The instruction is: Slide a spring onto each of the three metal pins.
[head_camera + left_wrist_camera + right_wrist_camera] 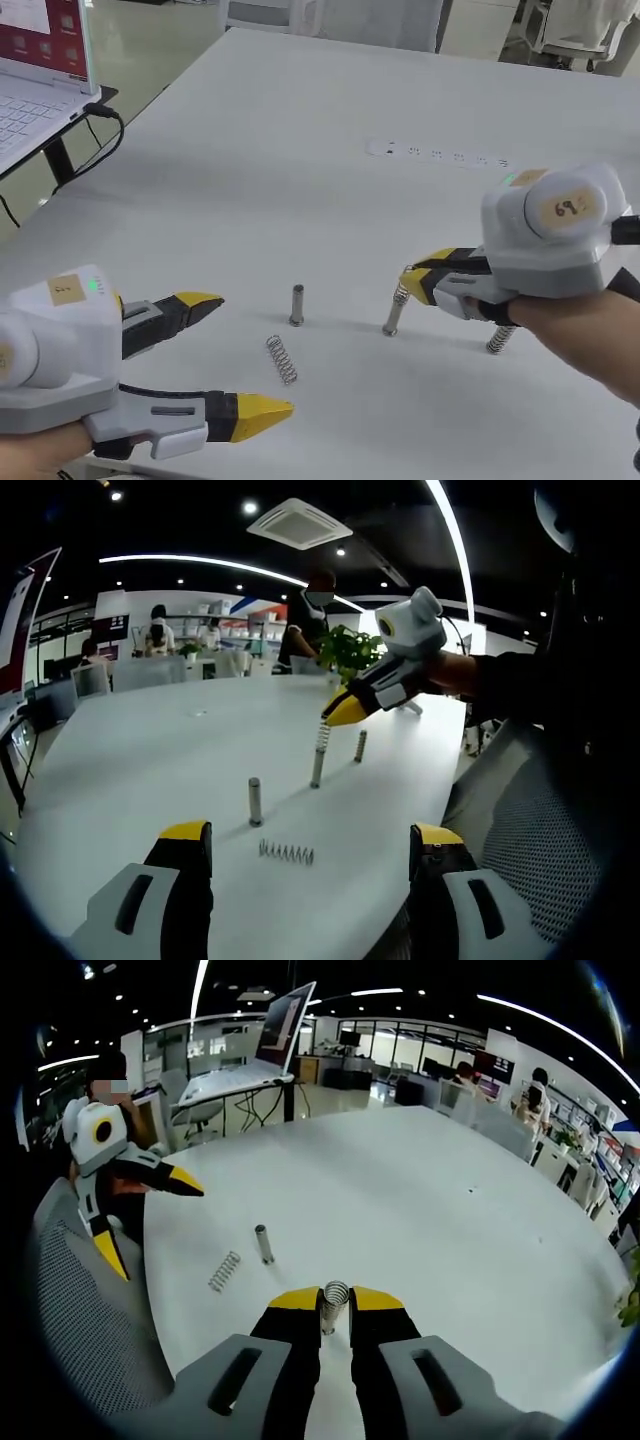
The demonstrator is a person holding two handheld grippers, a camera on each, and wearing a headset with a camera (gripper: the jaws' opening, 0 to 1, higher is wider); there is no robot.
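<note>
The right gripper (337, 1305) has its yellow-tipped jaws pinched almost together on the top coils of a spring (335, 1293), seen end-on between them. In the head view this spring sits on the upper part of the middle pin (392, 320). The pin's lower shaft is uncovered, and it looks tilted rather than upright.

The left gripper (232, 355) hangs low over the near side of the white table (300, 150), its jaws spread wide with nothing between them. Just ahead of it a loose spring (282, 358) lies flat on the table. Near that, a bare pin (297, 305) stands upright with no spring on it. Past the right gripper a third pin (500, 340) leans, with coils showing along it, partly hidden by the person's hand (560, 320).

The nearest risk is probably the middle pin tipping over. It appears to stand loose on the table, and a sideways push from the pinched spring could topple it. Squeezing hard could also bind the coils on the shaft, so the spring jams partway down. If the jaws let go too early, the spring may stay perched high or spring off.

For the left gripper, the loose spring lies flat and could roll or skid away as the tips close on it. A careless reach could also knock over the bare pin beside it.
</note>
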